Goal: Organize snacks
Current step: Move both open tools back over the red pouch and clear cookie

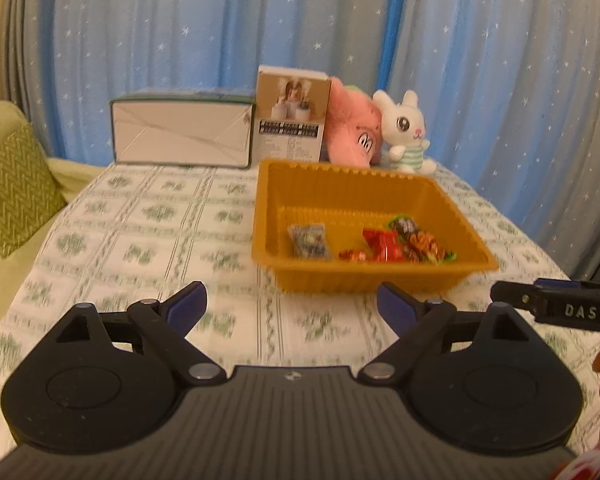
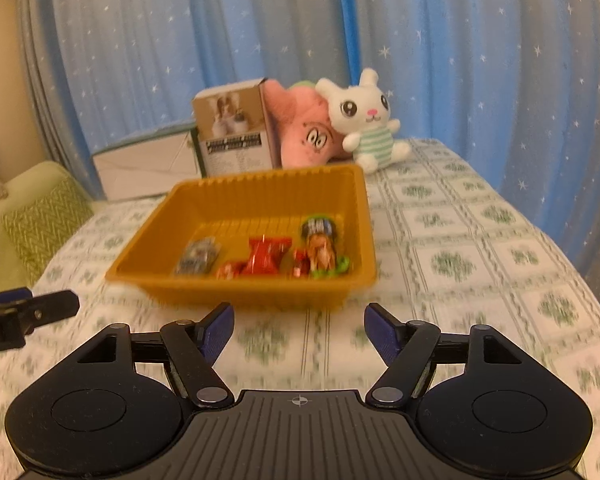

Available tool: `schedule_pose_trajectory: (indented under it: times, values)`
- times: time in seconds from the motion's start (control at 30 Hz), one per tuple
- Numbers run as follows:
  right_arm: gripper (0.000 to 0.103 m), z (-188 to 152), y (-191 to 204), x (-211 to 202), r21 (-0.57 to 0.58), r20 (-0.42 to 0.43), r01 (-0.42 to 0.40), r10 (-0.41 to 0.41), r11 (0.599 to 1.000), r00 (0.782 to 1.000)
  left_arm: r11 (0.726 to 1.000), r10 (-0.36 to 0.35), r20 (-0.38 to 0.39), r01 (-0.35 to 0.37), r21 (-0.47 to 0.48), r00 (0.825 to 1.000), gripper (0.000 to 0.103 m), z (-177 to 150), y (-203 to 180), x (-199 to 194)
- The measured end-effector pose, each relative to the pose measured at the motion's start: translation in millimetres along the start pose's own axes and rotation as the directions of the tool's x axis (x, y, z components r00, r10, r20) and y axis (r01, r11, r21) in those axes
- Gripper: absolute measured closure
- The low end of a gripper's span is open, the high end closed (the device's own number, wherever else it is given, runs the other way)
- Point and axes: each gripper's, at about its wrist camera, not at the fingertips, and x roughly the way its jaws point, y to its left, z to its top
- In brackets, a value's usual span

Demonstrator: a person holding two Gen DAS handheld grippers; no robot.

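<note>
My left gripper [image 1: 292, 306] and right gripper [image 2: 299, 328] both gape wide, holding nothing, short of the ribbed orange plastic tray [image 1: 476, 258] holding crinkly snack packets [image 1: 384, 244] on the patterned tablecloth [image 1: 148, 220].

One tray [image 1: 268, 216]; four snack packets [image 1: 382, 245]; two boxes [image 1: 180, 132]; two plush toys [image 1: 404, 132].
</note>
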Motion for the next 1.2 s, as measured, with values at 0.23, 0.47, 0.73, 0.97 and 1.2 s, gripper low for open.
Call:
schedule_pose_trajectory:
  times: [0.23, 0.47, 0.73, 0.97, 1.2]
  values:
    - [0.031, -38.4, 0.4, -23.3, 0.01, -0.049, 0.005, -0.005, 1.0, 0.999, 1.0, 0.014, -0.056, -0.016, -0.02, 0.998, 0.012, -36.8, -2.9, -22.1]
    - [0.031, -56.6, 1.4, -38.8, 0.011, -0.078, 0.017, -0.016, 1.0, 0.997, 0.998, 0.034, -0.095, -0.038, -0.043, 0.995, 0.012, -59.0, -1.2, -33.7]
    - [0.031, -67.4, 8.1, -42.0, 0.006, -0.103, 0.01, -0.01, 1.0, 0.995, 0.998, 0.028, -0.124, -0.035, -0.049, 0.992, 0.012, -76.4, -6.2, -37.0]
    - [0.031, -67.5, 3.9, -38.3, 0.03, -0.11, 0.024, -0.021, 0.999, 0.994, 0.999, 0.014, -0.14, -0.02, -0.041, 0.99, 0.017, -81.8, -17.7, -25.9]
    - [0.031, -69.4, -0.8, -30.4, 0.048, -0.124, 0.03, -0.024, 0.998, 0.992, 0.998, -0.037, -0.185, 0.028, -0.049, 0.982, 0.059, -80.5, -30.3, -2.7]
